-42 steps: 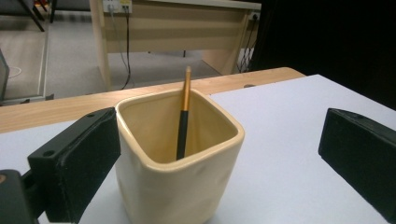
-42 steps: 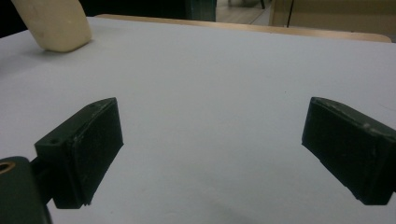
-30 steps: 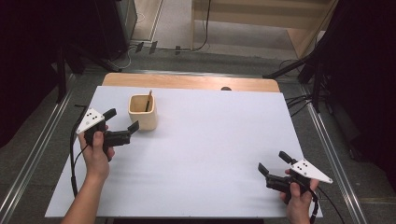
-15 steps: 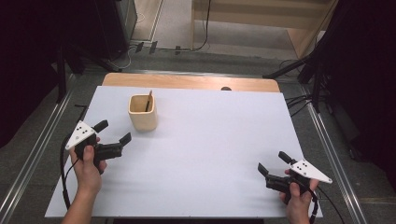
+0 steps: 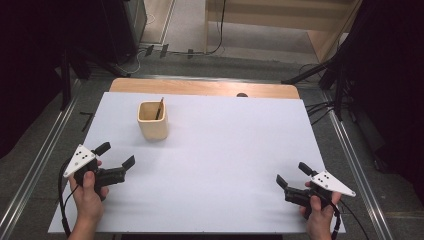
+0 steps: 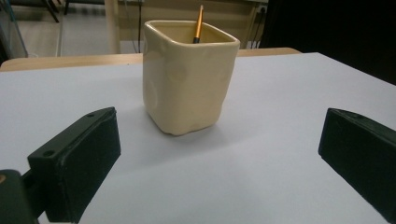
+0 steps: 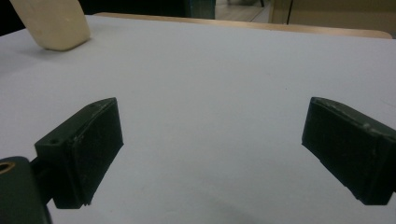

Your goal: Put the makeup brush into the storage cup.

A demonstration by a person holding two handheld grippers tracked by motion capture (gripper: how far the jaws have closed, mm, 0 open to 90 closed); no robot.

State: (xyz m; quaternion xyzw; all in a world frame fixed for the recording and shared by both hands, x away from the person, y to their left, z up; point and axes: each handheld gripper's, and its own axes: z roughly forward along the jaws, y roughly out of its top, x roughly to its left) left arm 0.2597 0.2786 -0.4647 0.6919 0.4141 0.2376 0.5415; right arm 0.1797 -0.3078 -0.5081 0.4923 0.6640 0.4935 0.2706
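A cream square-sided cup (image 5: 152, 120) stands upright toward the far left of the white tabletop (image 5: 225, 150), a thin orange-shafted stick (image 5: 159, 107), perhaps a brush or pencil, leaning inside it. The cup looks glazed, rigid and likely breakable, probably slick; its flat opposite walls offer the surest hold. The left hand-held gripper (image 5: 116, 160) waits near it, jaws spread wide and empty, facing the cup. The right hand-held gripper (image 5: 291, 176), well apart at the near right edge, is likewise wide open, holding nothing.
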